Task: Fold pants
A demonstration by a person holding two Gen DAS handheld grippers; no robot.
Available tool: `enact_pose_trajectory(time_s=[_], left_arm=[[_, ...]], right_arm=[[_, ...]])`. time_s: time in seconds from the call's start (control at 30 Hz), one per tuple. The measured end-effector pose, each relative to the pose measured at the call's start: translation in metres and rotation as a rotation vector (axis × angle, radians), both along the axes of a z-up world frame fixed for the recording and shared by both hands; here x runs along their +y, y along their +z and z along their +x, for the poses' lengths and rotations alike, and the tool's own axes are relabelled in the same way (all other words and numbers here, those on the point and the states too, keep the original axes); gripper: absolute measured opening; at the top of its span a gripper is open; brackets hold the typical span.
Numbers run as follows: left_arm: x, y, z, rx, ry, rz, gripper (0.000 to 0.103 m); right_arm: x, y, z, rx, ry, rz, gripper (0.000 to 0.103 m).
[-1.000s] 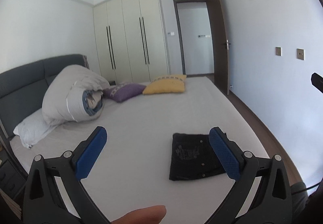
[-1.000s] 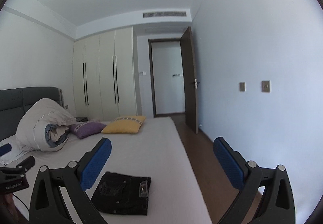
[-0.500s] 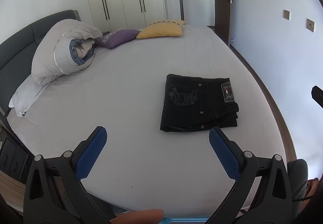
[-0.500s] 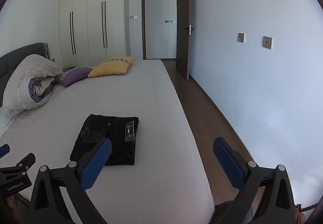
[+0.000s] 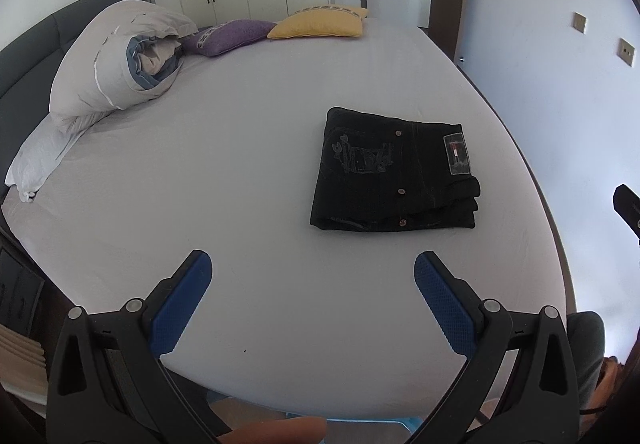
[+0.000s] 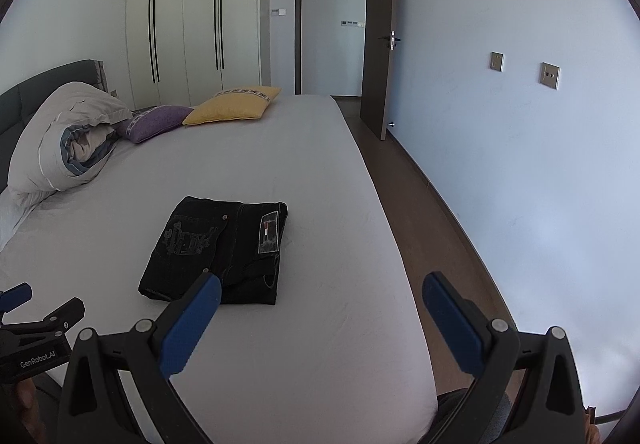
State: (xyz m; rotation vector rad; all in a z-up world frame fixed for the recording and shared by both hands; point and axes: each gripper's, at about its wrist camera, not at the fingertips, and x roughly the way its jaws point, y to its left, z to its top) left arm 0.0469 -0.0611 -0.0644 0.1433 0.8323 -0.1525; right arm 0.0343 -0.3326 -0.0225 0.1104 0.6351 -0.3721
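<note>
Holding my left gripper (image 5: 312,276) and right gripper (image 6: 322,296) spread wide with nothing between their blue textured pads (image 5: 444,308), I hover both above the smooth pale grey bed sheet (image 5: 240,184). Ahead, near the bed's right edge, the black denim pants (image 5: 394,172) lie folded into a thick rectangle, stitched pocket and label patch upward. My right gripper's left pad hides their near edge. Compared with a second ago, both cameras have tilted downward, so the pants sit higher and fuller in view.
</note>
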Motion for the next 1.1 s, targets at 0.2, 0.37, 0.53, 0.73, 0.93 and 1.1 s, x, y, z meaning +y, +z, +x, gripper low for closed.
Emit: enact_pose_trajectory(time_s=[0.2, 0.37, 0.53, 0.73, 0.93, 1.1], left_arm=[[0.001, -0.002, 0.002, 0.011, -0.004, 0.000, 0.103], [0.001, -0.004, 0.004, 0.018, -0.010, 0.000, 0.103], [0.001, -0.004, 0.005, 0.020, -0.017, -0.003, 0.103], [0.000, -0.004, 0.006, 0.022, -0.018, -0.010, 0.103], [0.001, -0.004, 0.006, 0.023, -0.019, -0.013, 0.103], [0.002, -0.005, 0.007, 0.025, -0.018, -0.019, 0.103]], right_arm=[[0.006, 0.000, 0.005, 0.008, 0.021, -0.003, 0.103], [0.009, -0.002, 0.007, 0.014, 0.032, -0.001, 0.103], [0.012, -0.001, 0.008, 0.014, 0.043, -0.002, 0.103], [0.017, -0.003, 0.010, 0.020, 0.055, -0.006, 0.103], [0.023, -0.003, 0.008, 0.023, 0.061, -0.012, 0.103], [0.026, -0.003, 0.009, 0.026, 0.071, -0.016, 0.103]])
